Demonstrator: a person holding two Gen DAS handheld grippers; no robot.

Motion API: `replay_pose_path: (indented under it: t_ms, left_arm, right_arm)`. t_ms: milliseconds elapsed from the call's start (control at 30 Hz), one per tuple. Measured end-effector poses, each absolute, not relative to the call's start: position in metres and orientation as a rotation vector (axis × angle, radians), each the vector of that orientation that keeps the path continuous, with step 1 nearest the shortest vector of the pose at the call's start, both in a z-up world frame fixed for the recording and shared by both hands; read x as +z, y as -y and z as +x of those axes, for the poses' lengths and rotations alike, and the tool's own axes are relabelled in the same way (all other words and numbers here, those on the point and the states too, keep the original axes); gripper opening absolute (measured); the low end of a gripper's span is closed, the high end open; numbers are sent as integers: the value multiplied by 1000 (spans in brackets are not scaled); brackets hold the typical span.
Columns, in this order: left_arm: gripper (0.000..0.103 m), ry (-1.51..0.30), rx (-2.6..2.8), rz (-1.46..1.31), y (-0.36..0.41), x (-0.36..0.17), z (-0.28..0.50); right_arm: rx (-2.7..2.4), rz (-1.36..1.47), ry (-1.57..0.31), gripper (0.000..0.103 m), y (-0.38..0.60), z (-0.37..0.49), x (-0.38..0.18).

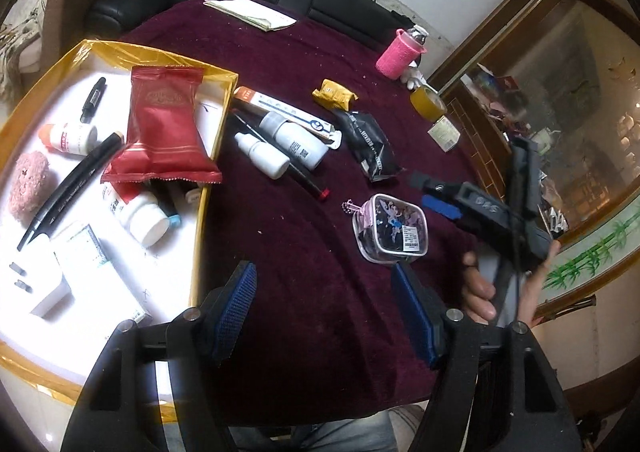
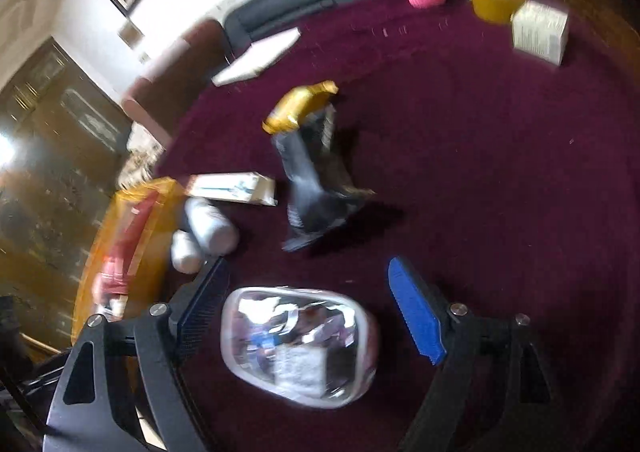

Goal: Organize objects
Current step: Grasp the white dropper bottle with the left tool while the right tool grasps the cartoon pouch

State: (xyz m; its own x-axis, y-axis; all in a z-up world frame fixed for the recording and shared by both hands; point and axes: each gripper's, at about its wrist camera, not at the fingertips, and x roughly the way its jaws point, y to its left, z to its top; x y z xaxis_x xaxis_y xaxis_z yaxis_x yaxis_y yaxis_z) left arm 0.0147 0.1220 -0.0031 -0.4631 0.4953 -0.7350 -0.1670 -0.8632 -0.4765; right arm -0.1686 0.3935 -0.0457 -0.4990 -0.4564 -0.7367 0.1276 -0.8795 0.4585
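Right gripper (image 2: 308, 312) spread wide around clear pouch (image 2: 298, 346) | left gripper (image 1: 324, 312) released, empty, beside gold tray (image 1: 208, 211) | risk: slick pouch could squirt sideways if pinched off-centre

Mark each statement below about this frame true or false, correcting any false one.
1. The red snack packet lies in the gold-rimmed box. True.
2. The right claw is shut on the clear pouch. False: it is open, with the pouch between its fingers.
3. The pink bottle lies in the box. False: it is on the maroon cloth.
4. The left claw is open, holding nothing. True.
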Motion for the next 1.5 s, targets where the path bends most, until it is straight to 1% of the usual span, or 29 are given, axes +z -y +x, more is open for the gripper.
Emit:
replay_pose_path:
  t_ms: [67, 133, 333, 400, 467, 567, 700, 833, 900, 967, 1067, 1167, 1233, 1267, 1300, 1367, 1433, 1500]
  left_arm:
    - [64, 486, 2349, -1343, -120, -2, 17]
    - [64, 486, 2357, -1348, -118, -3, 16]
    - [64, 480, 2357, -1363, -121, -7, 11]
    - [64, 478, 2352, -1368, -122, -9, 10]
    - [64, 471, 2354, -1374, -124, -10, 8]
    - [64, 460, 2362, -1372, -130, -7, 3]
    - [64, 397, 2394, -1349, -141, 0, -12]
    - [64, 397, 2399, -1400, -147, -1, -46]
    - [64, 402, 2385, -1476, -152, -8, -71]
    - [64, 430, 2385, -1545, -154, -17, -91]
    - [63, 472, 2402, -1625, -155, -32, -116]
    - [54, 484, 2430, -1695, -154, -43, -129]
    - [44, 476, 2451, -1713, -154, -45, -132]
    - [35, 468, 2450, -1718, -154, -46, -133]
    - [32, 458, 2449, -1735, -155, -49, -133]
    - [31, 432, 2462, -1778, -154, -54, -133]
    - [31, 367, 2495, -1783, -158, -56, -133]
    - [31, 342, 2514, -1778, -159, -56, -132]
  right_arm:
    - [-2297, 1355, 534, 82, -392, -168, -60]
    - [-2275, 1371, 509, 82, -388, -155, -65]
    - [-2204, 1345, 420, 82, -365, -80, -62]
    - [-2198, 1302, 323, 82, -348, -50, -53]
    - [-2302, 1269, 260, 82, -342, -37, -43]
    - [-2454, 1272, 271, 82, -341, -40, -38]
    - [-2462, 1317, 264, 82, -323, -59, -50]
    - [-2582, 1318, 173, 82, -312, -55, -53]
    - [-2621, 1323, 223, 82, -320, -53, -55]
    - [-2596, 1318, 345, 82, -329, -55, -60]
    - [-2600, 1290, 409, 81, -336, -52, -61]
    - [-2610, 1286, 392, 81, -333, -52, -60]
    - [-2611, 1287, 385, 81, -331, -55, -61]
    - [-2611, 1284, 391, 81, -331, -54, -61]
    - [-2610, 1284, 393, 81, -330, -56, -62]
    - [-2609, 1282, 397, 81, -330, -56, -62]
    - [-2607, 1281, 406, 81, -330, -56, -62]
    - [-2608, 1281, 405, 81, -330, -56, -62]
